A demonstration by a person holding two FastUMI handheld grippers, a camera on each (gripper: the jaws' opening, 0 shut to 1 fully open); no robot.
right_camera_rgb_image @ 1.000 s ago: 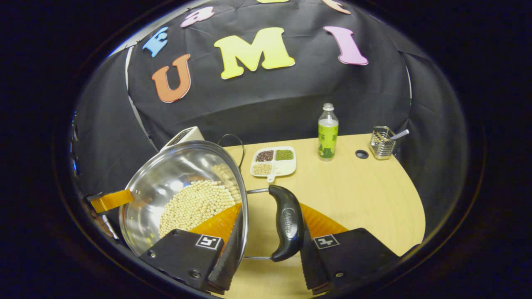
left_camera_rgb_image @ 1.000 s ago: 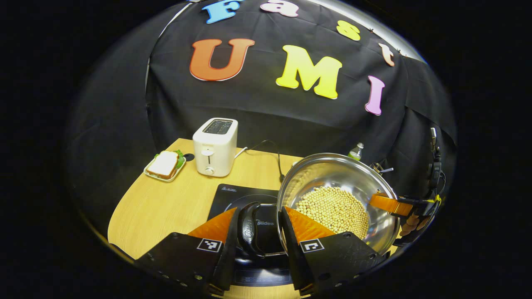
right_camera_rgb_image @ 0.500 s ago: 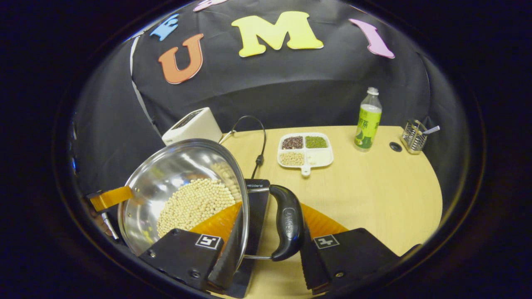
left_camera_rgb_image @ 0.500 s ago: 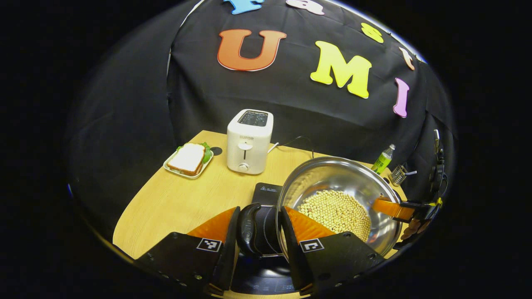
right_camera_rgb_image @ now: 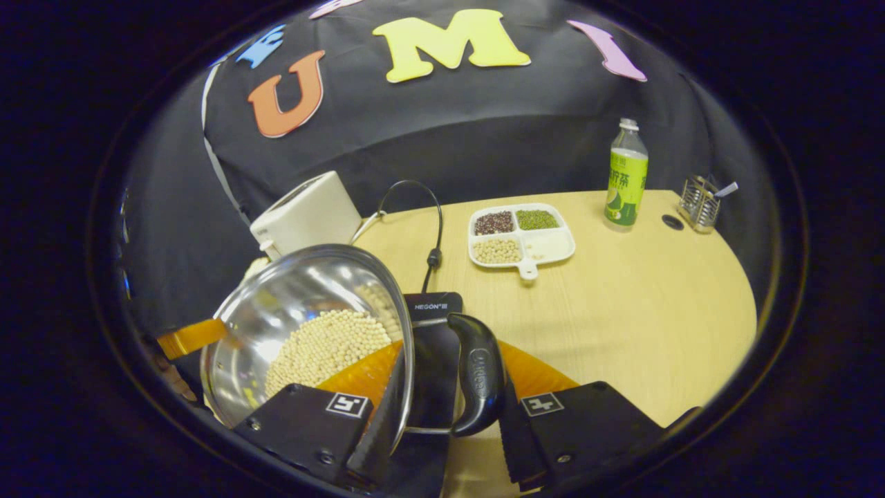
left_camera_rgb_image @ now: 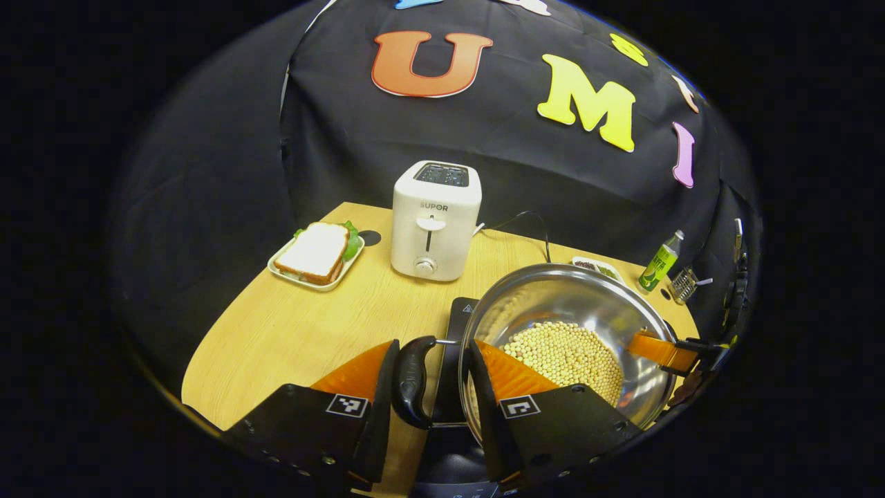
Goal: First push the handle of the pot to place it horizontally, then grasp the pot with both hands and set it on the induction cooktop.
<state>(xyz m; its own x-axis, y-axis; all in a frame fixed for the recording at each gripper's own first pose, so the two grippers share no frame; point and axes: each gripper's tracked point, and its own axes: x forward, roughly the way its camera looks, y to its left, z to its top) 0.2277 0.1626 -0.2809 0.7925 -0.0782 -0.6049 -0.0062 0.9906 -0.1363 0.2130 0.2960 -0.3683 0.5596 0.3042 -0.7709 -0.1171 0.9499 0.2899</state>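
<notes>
- Wooden table (left_camera_rgb_image: 290, 332) with a rounded edge, backed by the booth's black cloth wall (left_camera_rgb_image: 346, 159); on it sits a black induction cooktop (right_camera_rgb_image: 432, 332).
- Steel pot (left_camera_rgb_image: 574, 311) holds pale soybeans (left_camera_rgb_image: 563, 353) and is carried over the cooktop, tilted in both views. I cannot tell whether its base touches the glass.
- Its two black side handles lie out flat on opposite sides, so the handle-to-handle line runs across the table from one gripper to the other.
- Left gripper (left_camera_rgb_image: 430, 387): one finger is outside the left pot handle (left_camera_rgb_image: 411, 380), the other inside the pot rim – closed across handle and rim together.
- Right gripper (right_camera_rgb_image: 449, 401): the same hold mirrored, with the right pot handle (right_camera_rgb_image: 480, 373) and the rim pinched between its fingers. Each gripper's far fingertip also shows at the opposite rim in the other's view.
- Both grippers point level and slightly downward, towards each other.
- Embossed lettering on the handles is too small to make out.
- White toaster (left_camera_rgb_image: 434, 221) stands upright at the back, its cable (right_camera_rgb_image: 429, 221) looping behind.
- Sandwich plate (left_camera_rgb_image: 314, 252) sits left of the toaster.
- Divided dish of beans (right_camera_rgb_image: 522, 235), a green-labelled bottle (right_camera_rgb_image: 626, 176) and a wire holder (right_camera_rgb_image: 698, 204) stand on the far right – well apart from the pot.
</notes>
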